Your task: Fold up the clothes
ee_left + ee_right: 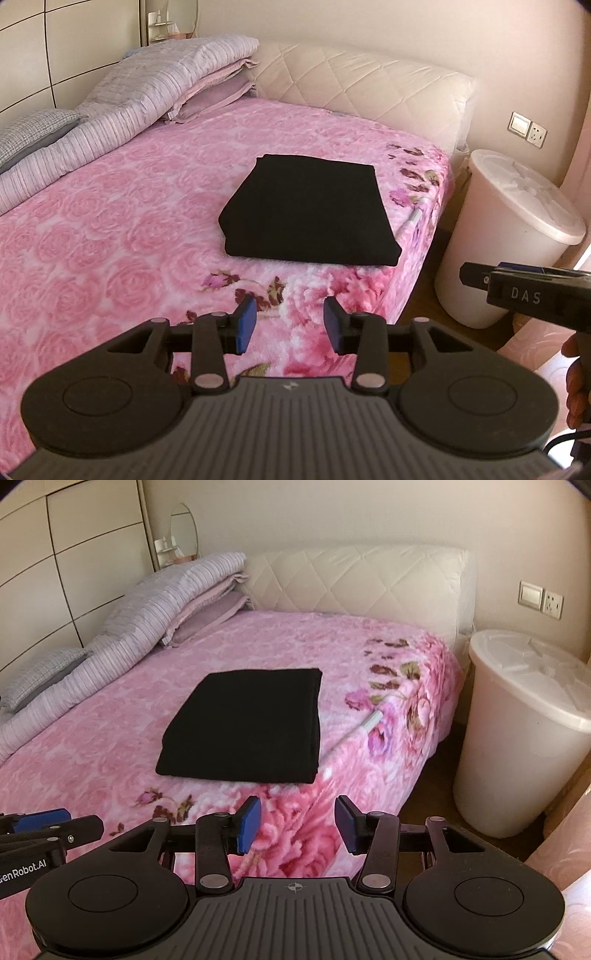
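A black garment (pixel 308 212) lies folded into a flat rectangle on the pink floral bed (pixel 110 240); it also shows in the right wrist view (pixel 245 725). My left gripper (pixel 290 323) is open and empty, held back from the garment above the bed's near edge. My right gripper (pixel 298 823) is open and empty, also short of the garment. The right gripper shows from the side at the right of the left wrist view (pixel 524 288). The left gripper shows at the left edge of the right wrist view (pixel 44 829).
A white stick-like object (pixel 364 727) lies on the bed to the right of the garment. Folded striped bedding and pillows (pixel 147 96) are piled at the back left. A white lidded bin (pixel 524 731) stands on the floor right of the bed. The padded headboard (pixel 369 85) is behind.
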{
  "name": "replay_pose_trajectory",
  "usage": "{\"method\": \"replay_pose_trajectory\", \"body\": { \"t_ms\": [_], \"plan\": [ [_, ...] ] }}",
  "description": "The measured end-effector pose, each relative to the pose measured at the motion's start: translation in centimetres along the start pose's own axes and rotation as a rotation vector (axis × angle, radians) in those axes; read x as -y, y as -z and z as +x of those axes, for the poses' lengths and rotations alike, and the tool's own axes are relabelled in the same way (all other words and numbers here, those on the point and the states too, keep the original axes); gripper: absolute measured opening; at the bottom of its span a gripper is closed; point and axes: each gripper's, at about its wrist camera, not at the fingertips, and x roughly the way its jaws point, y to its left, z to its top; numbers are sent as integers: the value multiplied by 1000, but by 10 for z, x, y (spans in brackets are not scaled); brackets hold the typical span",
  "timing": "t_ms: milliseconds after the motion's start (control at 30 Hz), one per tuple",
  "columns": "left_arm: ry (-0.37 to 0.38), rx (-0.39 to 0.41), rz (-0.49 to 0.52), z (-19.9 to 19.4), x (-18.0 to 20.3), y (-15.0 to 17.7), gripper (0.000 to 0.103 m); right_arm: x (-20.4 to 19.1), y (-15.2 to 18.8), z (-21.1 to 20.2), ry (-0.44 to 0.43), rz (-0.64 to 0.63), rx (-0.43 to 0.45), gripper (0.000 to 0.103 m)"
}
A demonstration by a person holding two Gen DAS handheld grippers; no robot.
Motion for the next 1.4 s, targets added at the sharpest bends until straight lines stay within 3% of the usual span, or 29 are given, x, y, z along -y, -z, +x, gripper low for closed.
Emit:
{"method": "replay_pose_trajectory", "body": {
  "t_ms": [300, 600, 800, 967, 1033, 1100, 1300, 1400],
  "plan": [
    [7, 2, -11, 3, -5, -1, 36, -2, -1, 1, 3, -18, 7, 49],
    [37, -24, -34, 46, -18, -3, 40, 12, 5, 35, 11, 4, -66, 50],
    [106, -43, -91, 104, -58, -12, 44, 55, 10, 84, -35, 140, -151, 50],
    [211, -30, -192, 157, -103, -41, 47, 101, -9, 128, -205, 357, -126, 50],
    [250, -23, -225, 181, -119, -58, 48, 117, -20, 147, -274, 430, -115, 55],
    [271, -17, -241, 205, -130, -76, 49, 126, -32, 172, -297, 445, -119, 68],
    [321, -33, -207, 279, -147, -118, 53, 143, -65, 250, -326, 422, -143, 71],
    [425, -120, -265, 318, -155, -122, 53, 144, -77, 279, -333, 397, -175, 71]
  ]
}}
